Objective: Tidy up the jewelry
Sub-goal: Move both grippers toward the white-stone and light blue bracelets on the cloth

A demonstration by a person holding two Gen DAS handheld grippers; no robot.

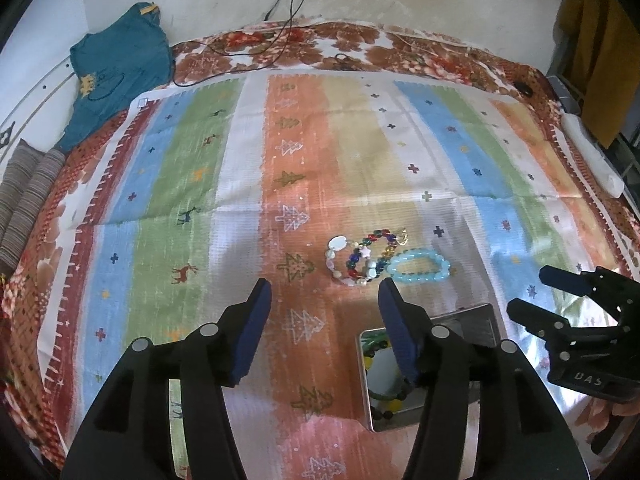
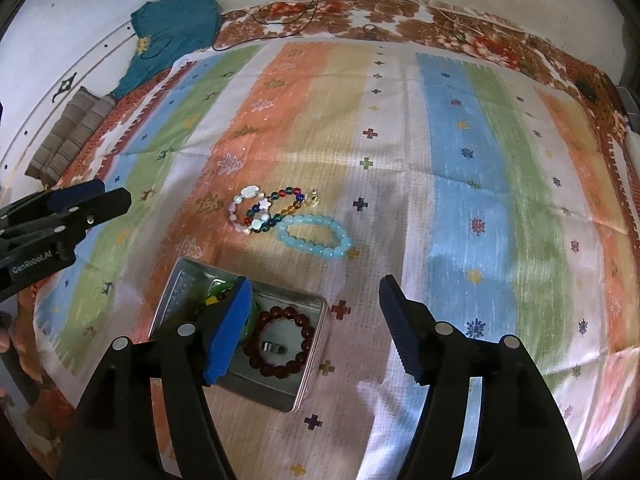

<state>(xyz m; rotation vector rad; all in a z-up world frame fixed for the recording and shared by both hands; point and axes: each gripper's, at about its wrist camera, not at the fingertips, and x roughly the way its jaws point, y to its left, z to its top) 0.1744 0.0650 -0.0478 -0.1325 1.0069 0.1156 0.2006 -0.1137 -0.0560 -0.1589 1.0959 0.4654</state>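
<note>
Since three bracelets lie loose on the striped cloth [image 2: 400, 128] and the metal tin [image 2: 176, 292] already holds a dark red bracelet [image 2: 280, 344], the next pick looks like the light blue bracelet [image 2: 316, 236], at about twelve o'clock from the right gripper [image 2: 316, 320]. Best to come straight down over one side of the ring and pinch beads only, not cloth. The multicolour bracelet [image 2: 286, 206] and the white shell bracelet [image 2: 246, 210] overlap just beside it at ten o'clock. Both grippers hover released and empty; the left gripper [image 1: 324, 328] sits beside the tin.
</note>
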